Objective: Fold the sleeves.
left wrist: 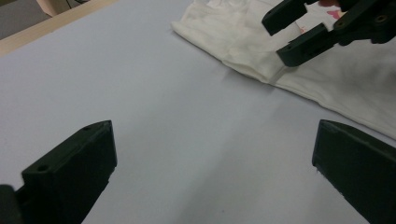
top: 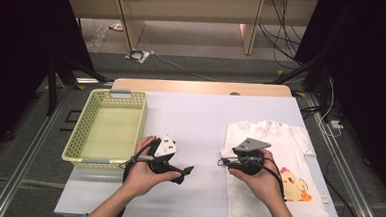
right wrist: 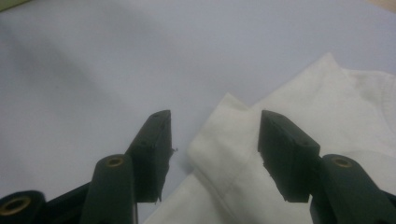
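Note:
A white T-shirt [top: 284,141] with a yellow chick print lies flat on the right half of the white table [top: 195,113]. My right gripper [top: 224,162] hovers at the shirt's left edge, near the sleeve. In the right gripper view its jaws [right wrist: 214,116] stand apart with the folded sleeve corner of the shirt [right wrist: 336,107] between them, and the pads are not pressing on it. My left gripper [top: 187,170] is over bare table left of the shirt and points toward it. Its jaws [left wrist: 215,135] are wide open and hold nothing. Ahead of them are the shirt [left wrist: 336,84] and the right gripper [left wrist: 275,39].
A pale yellow-green mesh basket [top: 82,132] stands empty at the table's left side, just left of my left hand. Bare white table lies between basket and shirt. Beyond the far edge are wooden furniture and cables on the floor.

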Demonstrator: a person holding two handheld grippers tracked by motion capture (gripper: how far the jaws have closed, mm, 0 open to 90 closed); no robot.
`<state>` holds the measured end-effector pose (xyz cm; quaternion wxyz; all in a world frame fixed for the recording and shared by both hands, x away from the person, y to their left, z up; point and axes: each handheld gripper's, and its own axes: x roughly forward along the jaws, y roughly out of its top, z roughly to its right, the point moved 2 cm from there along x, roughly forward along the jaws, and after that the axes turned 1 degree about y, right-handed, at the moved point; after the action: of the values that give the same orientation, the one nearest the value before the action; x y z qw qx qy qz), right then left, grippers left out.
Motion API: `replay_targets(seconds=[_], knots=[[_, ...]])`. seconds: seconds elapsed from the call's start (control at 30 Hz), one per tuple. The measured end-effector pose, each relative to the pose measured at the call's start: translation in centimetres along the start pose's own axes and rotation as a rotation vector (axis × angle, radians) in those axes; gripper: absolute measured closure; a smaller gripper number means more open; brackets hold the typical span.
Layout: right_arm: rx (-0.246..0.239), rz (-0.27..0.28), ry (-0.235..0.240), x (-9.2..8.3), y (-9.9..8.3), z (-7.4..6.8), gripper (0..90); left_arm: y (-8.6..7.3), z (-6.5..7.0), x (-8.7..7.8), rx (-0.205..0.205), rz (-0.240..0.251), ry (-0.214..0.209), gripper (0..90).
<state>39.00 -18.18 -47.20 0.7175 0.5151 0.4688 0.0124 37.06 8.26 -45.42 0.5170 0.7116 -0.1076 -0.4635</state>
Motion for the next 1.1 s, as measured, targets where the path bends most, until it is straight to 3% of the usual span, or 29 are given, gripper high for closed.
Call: replay_targets(seconds=[0.27, 0.37, 0.47, 0.6, 0.8, 0.97, 1.1], knots=[[-0.013, -0.111, -0.059, 3.6, 0.8, -0.1, 47.8, -0.4, 0.0, -0.4, -0.02, 0.007, -0.002, 0.0], [-0.023, -0.146, -0.1, 4.3, 0.8, -0.1, 55.7, -0.5, 0.0, -0.5, -0.021, 0.005, -0.001, 0.0], [-0.009, -0.145, -0.126, 4.2, 0.8, 0.1, 70.3, -0.6, -0.1, -0.5, -0.025, 0.007, -0.001, 0.3], [0.046, -0.103, -0.116, 3.5, 0.8, 0.5, 84.5, -0.6, -0.1, -0.6, -0.024, 0.011, 0.004, 0.4], [0.103, -0.023, -0.112, 1.7, 1.3, 1.0, 85.4, -0.6, -0.3, -0.7, -0.026, 0.016, 0.012, 0.7], [0.141, 0.037, -0.159, -0.5, 1.6, 1.8, 85.6, -0.7, -0.7, -0.9, -0.029, 0.019, 0.026, 1.1], [0.18, 0.08, -0.223, -2.6, 1.2, 2.9, 85.7, -0.7, -1.0, -1.1, -0.032, 0.023, 0.036, 1.1]])
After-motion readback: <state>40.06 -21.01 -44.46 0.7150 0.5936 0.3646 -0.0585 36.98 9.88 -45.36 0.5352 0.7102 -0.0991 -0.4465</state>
